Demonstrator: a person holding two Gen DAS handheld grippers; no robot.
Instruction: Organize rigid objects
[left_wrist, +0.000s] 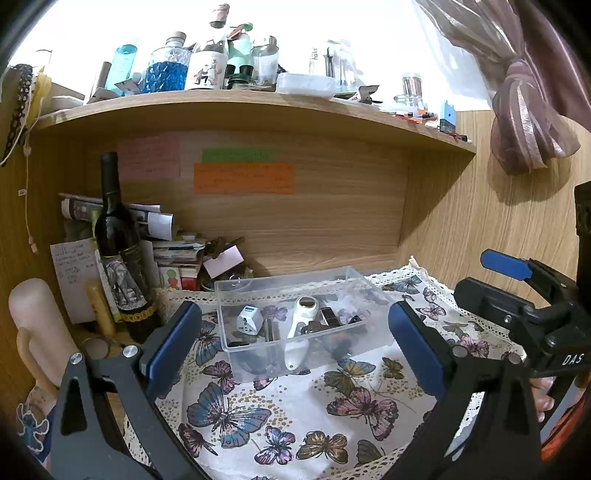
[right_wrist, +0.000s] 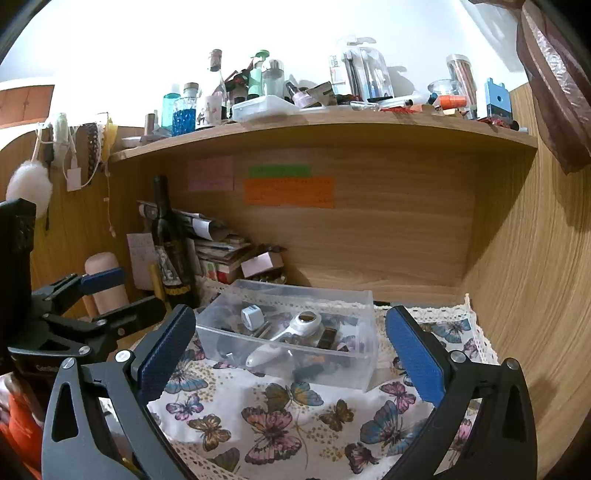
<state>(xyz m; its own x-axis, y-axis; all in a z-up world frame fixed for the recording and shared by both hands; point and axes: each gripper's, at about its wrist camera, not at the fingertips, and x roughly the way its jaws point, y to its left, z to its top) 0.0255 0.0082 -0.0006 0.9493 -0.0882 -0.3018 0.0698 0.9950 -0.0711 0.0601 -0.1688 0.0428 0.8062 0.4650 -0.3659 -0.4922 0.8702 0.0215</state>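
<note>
A clear plastic box (left_wrist: 236, 291) (right_wrist: 364, 301) stands on a butterfly-print cloth (left_wrist: 295, 406) (right_wrist: 280, 417) in a wooden desk alcove. Inside lie a white handheld device (left_wrist: 301, 332) (right_wrist: 291, 334), a white cube adapter (left_wrist: 249, 317) (right_wrist: 252, 315) and several small dark items. My left gripper (left_wrist: 291, 347) is open and empty, its blue pads either side of the box, short of it. My right gripper (right_wrist: 290, 354) is open and empty, also just in front of the box. Each gripper shows at the edge of the other's view.
A dark wine bottle (left_wrist: 118, 251) (right_wrist: 170, 243), a pale cylinder (left_wrist: 33, 325) and stacked papers (left_wrist: 170, 247) crowd the alcove's left. The shelf above (left_wrist: 258, 107) (right_wrist: 332, 129) carries many bottles and jars. A curtain (left_wrist: 528, 110) hangs right. Wooden walls close in behind and right.
</note>
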